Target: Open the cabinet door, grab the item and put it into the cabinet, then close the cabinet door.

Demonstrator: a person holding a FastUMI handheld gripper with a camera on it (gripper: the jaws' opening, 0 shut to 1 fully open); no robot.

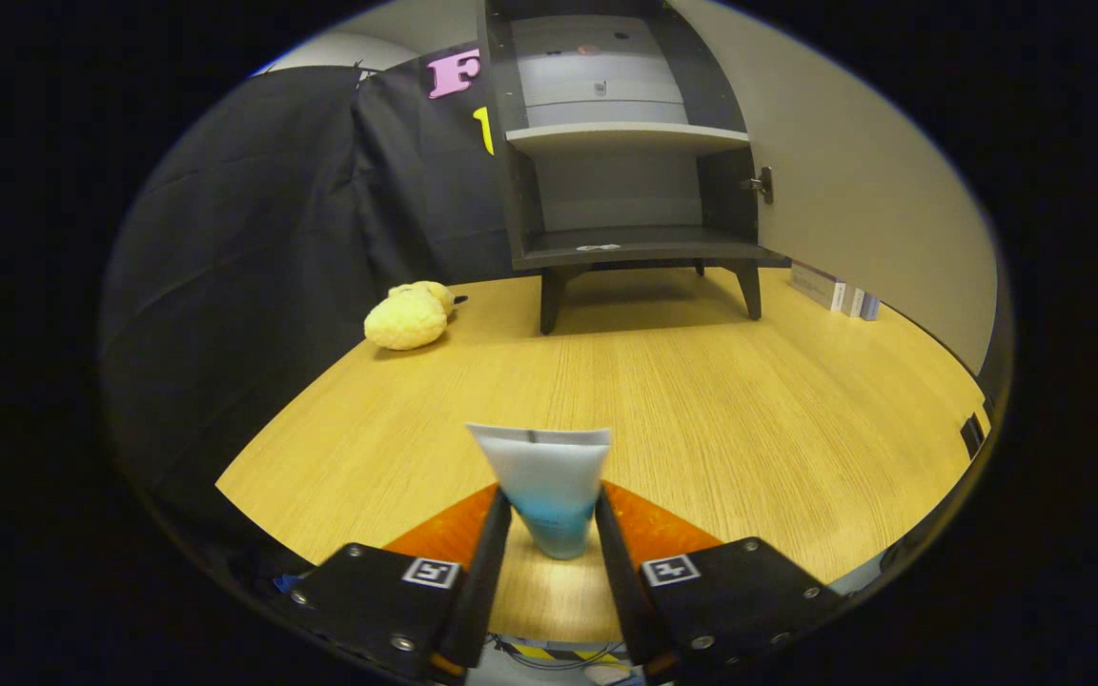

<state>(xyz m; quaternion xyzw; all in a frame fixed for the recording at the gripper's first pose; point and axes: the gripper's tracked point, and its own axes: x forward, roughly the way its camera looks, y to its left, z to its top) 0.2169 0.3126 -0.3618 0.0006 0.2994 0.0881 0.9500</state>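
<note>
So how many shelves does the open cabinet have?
2. The upper shelf sits midway up the cabinet; the bottom shelf lies just above its legs. Any higher ones may be hidden. The hand-held gripper holds a tube between its fingers.

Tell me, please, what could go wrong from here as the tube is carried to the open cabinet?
1. The gripper holds the tube near its narrow lower end, with the wide flat end above the fingers, so it may tilt or slip.
2. The cabinet has a middle shelf; a high approach could knock the tube's top against it.
3. The door stands open at the right; a wide swing might bump it.
</note>
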